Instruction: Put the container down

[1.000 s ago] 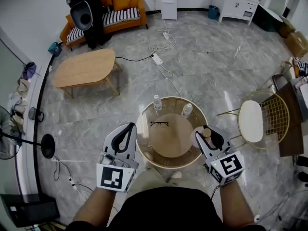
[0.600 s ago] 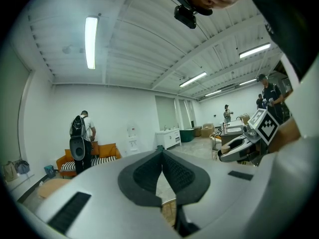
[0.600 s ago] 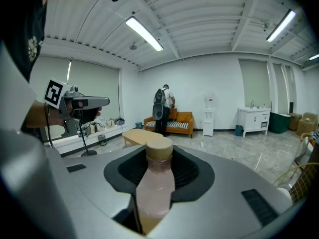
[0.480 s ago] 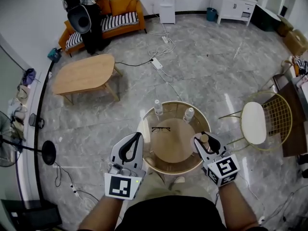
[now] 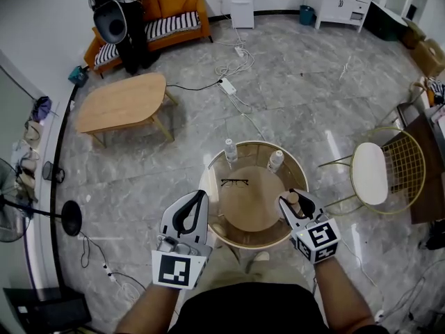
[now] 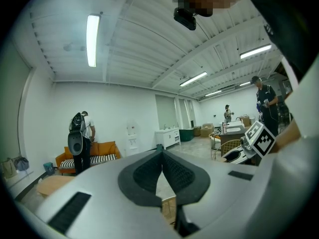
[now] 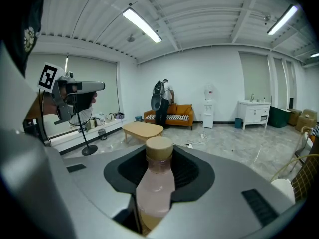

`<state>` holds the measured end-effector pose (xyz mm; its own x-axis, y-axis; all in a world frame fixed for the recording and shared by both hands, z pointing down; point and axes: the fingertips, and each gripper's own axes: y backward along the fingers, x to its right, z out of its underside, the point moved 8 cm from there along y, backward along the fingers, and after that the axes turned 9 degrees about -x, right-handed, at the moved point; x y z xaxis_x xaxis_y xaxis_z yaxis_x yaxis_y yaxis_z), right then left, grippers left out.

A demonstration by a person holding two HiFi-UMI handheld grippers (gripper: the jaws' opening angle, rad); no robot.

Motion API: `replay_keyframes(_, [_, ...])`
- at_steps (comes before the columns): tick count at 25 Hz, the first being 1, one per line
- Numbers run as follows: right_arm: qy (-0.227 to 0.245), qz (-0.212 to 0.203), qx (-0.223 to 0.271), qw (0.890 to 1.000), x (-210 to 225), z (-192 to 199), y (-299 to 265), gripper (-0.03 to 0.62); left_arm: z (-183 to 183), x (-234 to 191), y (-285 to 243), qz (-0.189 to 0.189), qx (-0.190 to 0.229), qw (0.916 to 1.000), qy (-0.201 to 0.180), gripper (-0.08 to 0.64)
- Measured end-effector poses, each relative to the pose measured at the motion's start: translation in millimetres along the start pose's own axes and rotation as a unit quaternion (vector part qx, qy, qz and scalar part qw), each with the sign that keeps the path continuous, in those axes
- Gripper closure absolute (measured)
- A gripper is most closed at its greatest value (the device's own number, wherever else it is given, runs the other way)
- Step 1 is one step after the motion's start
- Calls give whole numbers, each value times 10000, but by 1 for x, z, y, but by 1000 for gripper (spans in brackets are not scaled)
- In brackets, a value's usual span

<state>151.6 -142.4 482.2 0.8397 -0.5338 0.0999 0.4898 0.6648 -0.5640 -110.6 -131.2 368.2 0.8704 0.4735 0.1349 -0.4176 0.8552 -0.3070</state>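
A pale pink bottle with a tan cap stands upright between the jaws of my right gripper, which is shut on it. From the head view, that gripper and the bottle hang over the right rim of a round glass-edged table with a wooden middle. My left gripper sits at the table's lower left edge, its fingertips meeting with nothing between them. In its own view the left gripper points out into the room.
On the table lie a pair of glasses and two clear water bottles at the far rim. A white-seated wire chair stands to the right. A wooden coffee table, floor cables and a fan stand lie beyond.
Both grippers have drawn a little inward toward the table. The right one still holds the bottle, now closer over the table's right rim.
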Motion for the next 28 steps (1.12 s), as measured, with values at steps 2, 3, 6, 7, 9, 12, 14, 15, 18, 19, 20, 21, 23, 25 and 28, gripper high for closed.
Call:
replay_keyframes(2, [-16, -2, -59, 10000, 0, 5, -7, 445, 3, -1, -1, 15, -5, 10000, 12, 545])
replay_keyframes(3, [-23, -2, -91, 10000, 1, 8, -11, 445, 5, -1, -2, 29, -15, 10000, 14, 545])
replay_keyframes(6, [-37, -1, -190, 9998, 2, 14, -22, 445, 8, -1, -5, 70, -67, 9999, 45, 545])
replay_keyframes(7, [-41, -5, -229, 9997, 3, 17, -26, 445, 9, -2, -7, 82, -82, 9999, 51, 545])
replay_keyframes(9, [-45, -21, -306, 9995, 5, 21, -33, 445, 11, -3, -11, 105, -107, 9999, 58, 545])
replay_keyframes(12, [-61, -38, -416, 9991, 5, 29, -43, 445, 14, -5, -17, 149, -137, 9998, 48, 545])
replay_keyframes(14, [-81, -46, -494, 9987, 6, 33, -50, 445, 16, -6, -21, 186, -152, 9997, 28, 545])
replay_keyframes(15, [-87, -51, -536, 9985, 7, 35, -53, 445, 16, -6, -23, 205, -162, 9997, 20, 545])
replay_keyframes(18, [-83, -57, -665, 9977, 9, 39, -62, 445, 16, -9, -26, 246, -201, 9995, 23, 545])
replay_keyframes(19, [-76, -54, -711, 9974, 11, 40, -66, 445, 16, -11, -27, 253, -216, 9994, 39, 545])
replay_keyframes(20, [-75, -49, -755, 9971, 12, 41, -69, 445, 15, -12, -29, 261, -228, 9994, 50, 545])
replay_keyframes(21, [-83, -42, -796, 9968, 13, 42, -72, 445, 16, -14, -31, 273, -238, 9993, 50, 545])
replay_keyframes(23, [-116, -31, -868, 9962, 15, 47, -78, 445, 17, -16, -34, 309, -267, 9992, 31, 545])
replay_keyframes(25, [-144, -30, -936, 9955, 18, 51, -85, 445, 20, -17, -38, 348, -295, 9990, 21, 545])
replay_keyframes(28, [-196, -38, -1049, 9943, 20, 58, -95, 445, 26, -18, -43, 401, -370, 9985, 13, 545])
